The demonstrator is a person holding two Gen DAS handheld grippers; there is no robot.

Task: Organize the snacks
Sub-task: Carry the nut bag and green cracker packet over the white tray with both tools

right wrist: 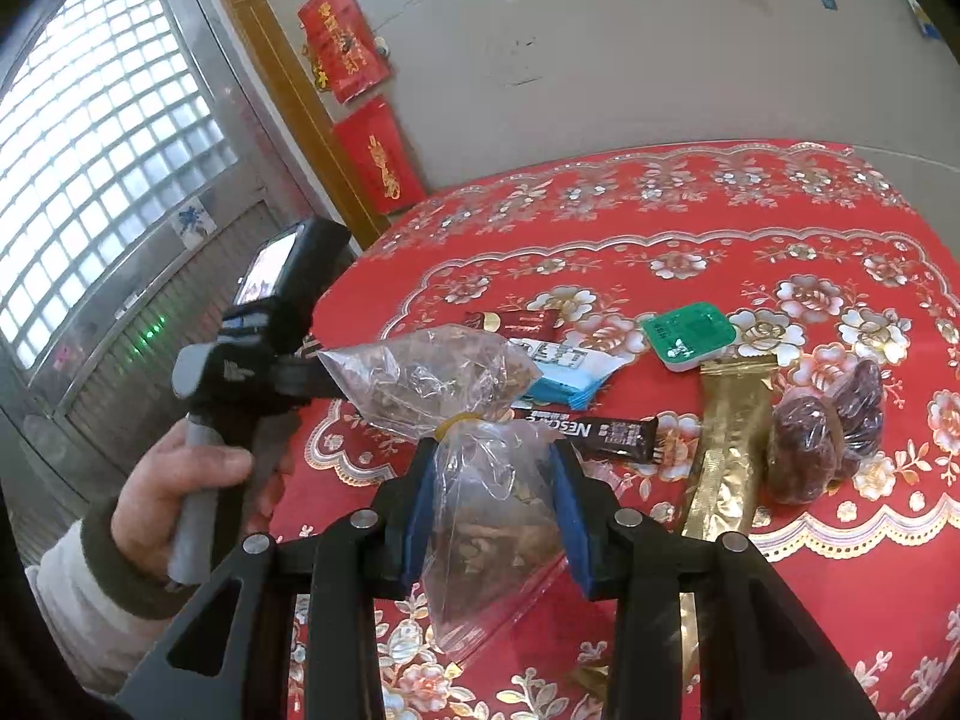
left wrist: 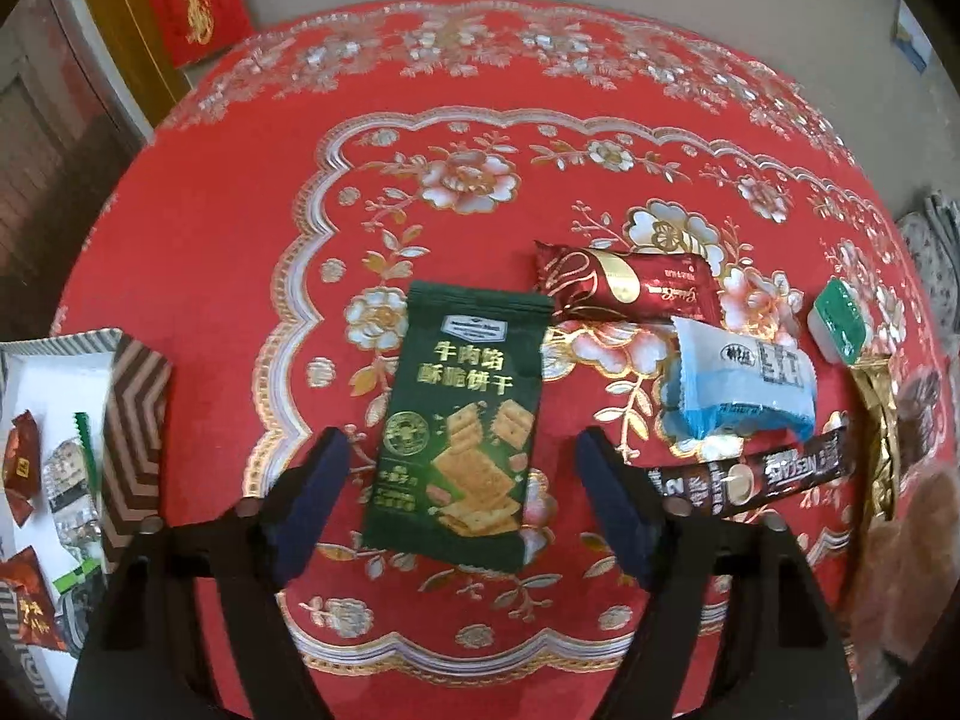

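The left gripper [left wrist: 459, 480] hovers with its jaws spread wide to either side of the green biscuit pouch [left wrist: 462, 426], which lies flat on the red flowered tabletop [left wrist: 210, 240]. The pouch looks light, thin and somewhat crinkly; its biscuits are probably brittle, so a gentle pinch across its lower edge or a side seam would likely serve better than squeezing the middle. Its front reads 牛肉馅 酥脆饼干.

Right of the pouch lie a dark red wrapped cake [left wrist: 630, 288], a blue and white packet [left wrist: 744, 384], a green-lidded cup [left wrist: 840, 327] and a dark Nescafé stick [left wrist: 756, 474]; the brand is readable, upside down. Left of the pouch, at the table's edge, a striped tray [left wrist: 135, 396] already holds several small snacks.

The right gripper [right wrist: 492, 516] has its jaws pinching a clear plastic bag [right wrist: 480, 480] just below its yellow tie, held above the tabletop. The bag is soft, slippery film with loose brownish contents, so it should sag and swing. Beyond it, a gold sachet [right wrist: 726, 450] and wrapped dark red fruits [right wrist: 822, 450] rest near the Nescafé stick
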